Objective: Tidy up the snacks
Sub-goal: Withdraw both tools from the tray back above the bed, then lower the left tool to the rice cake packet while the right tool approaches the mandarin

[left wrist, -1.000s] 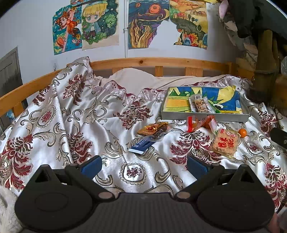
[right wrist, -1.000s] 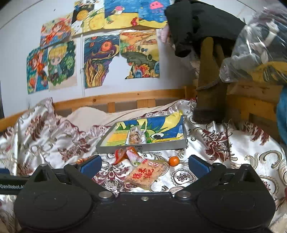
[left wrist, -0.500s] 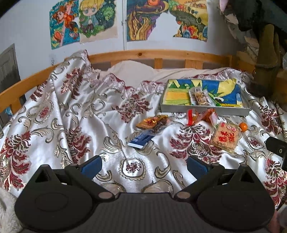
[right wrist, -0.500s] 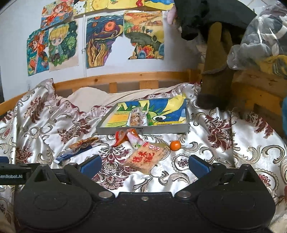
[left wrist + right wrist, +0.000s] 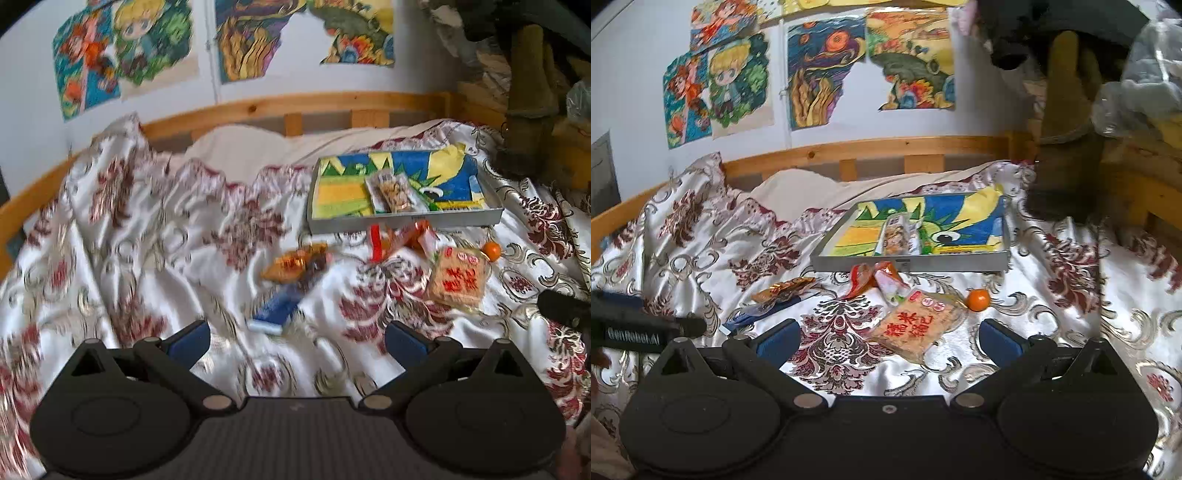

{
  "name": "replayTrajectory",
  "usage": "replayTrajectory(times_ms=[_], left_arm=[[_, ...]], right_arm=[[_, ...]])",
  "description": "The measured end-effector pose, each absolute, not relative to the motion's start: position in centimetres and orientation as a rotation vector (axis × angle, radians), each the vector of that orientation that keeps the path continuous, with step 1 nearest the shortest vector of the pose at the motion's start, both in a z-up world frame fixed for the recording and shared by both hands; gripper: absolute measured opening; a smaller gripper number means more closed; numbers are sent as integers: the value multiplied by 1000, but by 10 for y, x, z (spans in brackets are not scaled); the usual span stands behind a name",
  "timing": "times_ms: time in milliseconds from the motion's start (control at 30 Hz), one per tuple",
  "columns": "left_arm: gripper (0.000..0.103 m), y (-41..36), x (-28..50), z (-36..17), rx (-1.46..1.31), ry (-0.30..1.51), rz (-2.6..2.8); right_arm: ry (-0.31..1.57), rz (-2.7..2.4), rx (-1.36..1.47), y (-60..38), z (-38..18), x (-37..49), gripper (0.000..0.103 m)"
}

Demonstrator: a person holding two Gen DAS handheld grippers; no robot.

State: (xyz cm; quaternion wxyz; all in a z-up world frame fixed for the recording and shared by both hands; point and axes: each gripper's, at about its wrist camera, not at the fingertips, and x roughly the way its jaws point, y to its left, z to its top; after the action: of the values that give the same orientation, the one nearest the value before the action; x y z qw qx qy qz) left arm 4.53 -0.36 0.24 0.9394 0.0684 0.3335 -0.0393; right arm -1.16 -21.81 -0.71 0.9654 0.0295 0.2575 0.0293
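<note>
A grey box lid (image 5: pixel 402 221) (image 5: pixel 923 263) with a colourful lining lies on the bed and holds a clear snack packet (image 5: pixel 391 192) (image 5: pixel 897 240). In front of it lie a rice-cake packet with red characters (image 5: pixel 458 277) (image 5: pixel 916 325), a small orange (image 5: pixel 492 250) (image 5: pixel 978 299), red-orange wrappers (image 5: pixel 402 236) (image 5: pixel 875 277), an orange-brown packet (image 5: pixel 295 262) (image 5: pixel 783 288) and a blue packet (image 5: pixel 277 306) (image 5: pixel 757 314). My left gripper (image 5: pixel 297 338) is open and empty, just short of the blue packet. My right gripper (image 5: pixel 888 338) is open and empty, near the rice-cake packet.
A floral satin bedspread (image 5: pixel 129 240) covers the bed in folds. A wooden rail (image 5: pixel 295 107) runs behind. A brown hanging garment (image 5: pixel 1067 147) and bagged items (image 5: pixel 1145 74) crowd the right. The left gripper's body (image 5: pixel 635 328) shows in the right wrist view.
Both grippers have moved forward and tilted down toward the snacks, which now sit larger and nearer. Jaws stayed open. No snack has moved.
</note>
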Motion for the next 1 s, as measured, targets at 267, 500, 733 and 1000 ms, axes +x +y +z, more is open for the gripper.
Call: replayTrajectory(times_ms=[267,500,733,1000], left_arm=[[102,1,79,-10,122,705,-96],[102,4,94,-18,65,720,-129],[102,-17,108,-32,9,749,-205],[102,-66,130,-54,11,708,-271]], right_arm=[[522,143,-18,-205,-17,21,102],[581,174,7,-207,-25,49,102],[578,129,31,-238,-19,77,102],[681,86,21,-282,-34,121,102]])
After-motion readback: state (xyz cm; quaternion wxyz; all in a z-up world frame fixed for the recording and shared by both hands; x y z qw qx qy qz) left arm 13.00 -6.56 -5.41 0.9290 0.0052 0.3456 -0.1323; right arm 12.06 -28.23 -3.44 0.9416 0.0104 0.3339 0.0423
